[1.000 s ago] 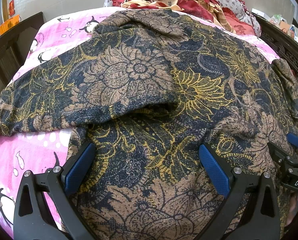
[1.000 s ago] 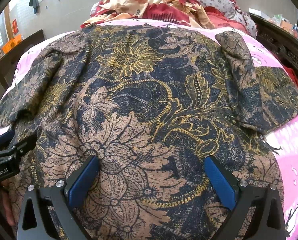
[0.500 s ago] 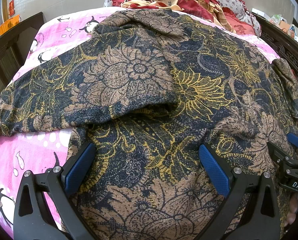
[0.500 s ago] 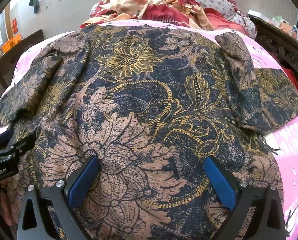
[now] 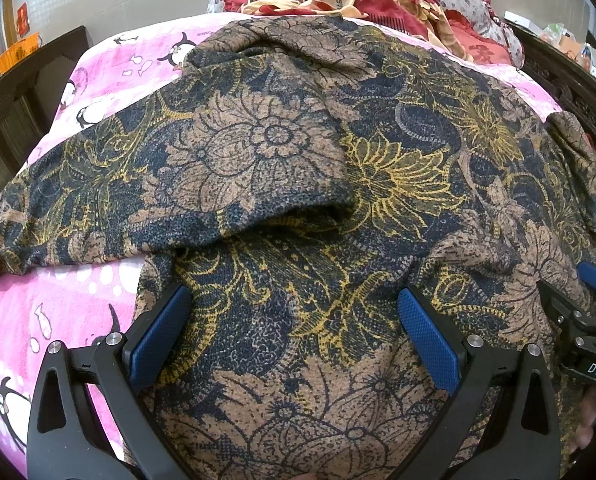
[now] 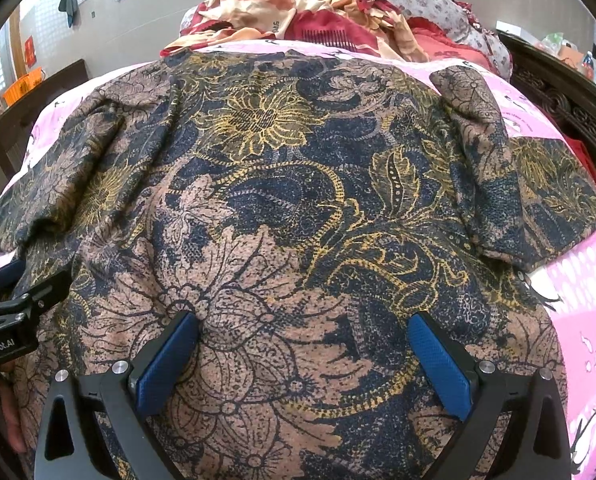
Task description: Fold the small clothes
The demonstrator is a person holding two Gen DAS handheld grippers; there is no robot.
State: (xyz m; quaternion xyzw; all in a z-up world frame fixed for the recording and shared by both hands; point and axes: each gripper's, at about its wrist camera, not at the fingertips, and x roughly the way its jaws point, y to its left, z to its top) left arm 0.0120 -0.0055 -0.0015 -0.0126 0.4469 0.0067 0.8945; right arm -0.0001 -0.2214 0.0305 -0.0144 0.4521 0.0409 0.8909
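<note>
Comparing with half a second ago, almost nothing has shifted: the floral shirt (image 5: 298, 184) lies spread across the frame on the pink penguin bedsheet (image 5: 57, 304), both sleeves already turned in over the body. My left gripper (image 5: 293, 332) stays released at lower centre, jaws spread above the hem; my right gripper (image 6: 304, 350) likewise, wide apart and grasping nothing. I read this stillness as a pause before pinching the hem. A heap of red bedding (image 6: 318, 20) sits at upper centre.
</note>
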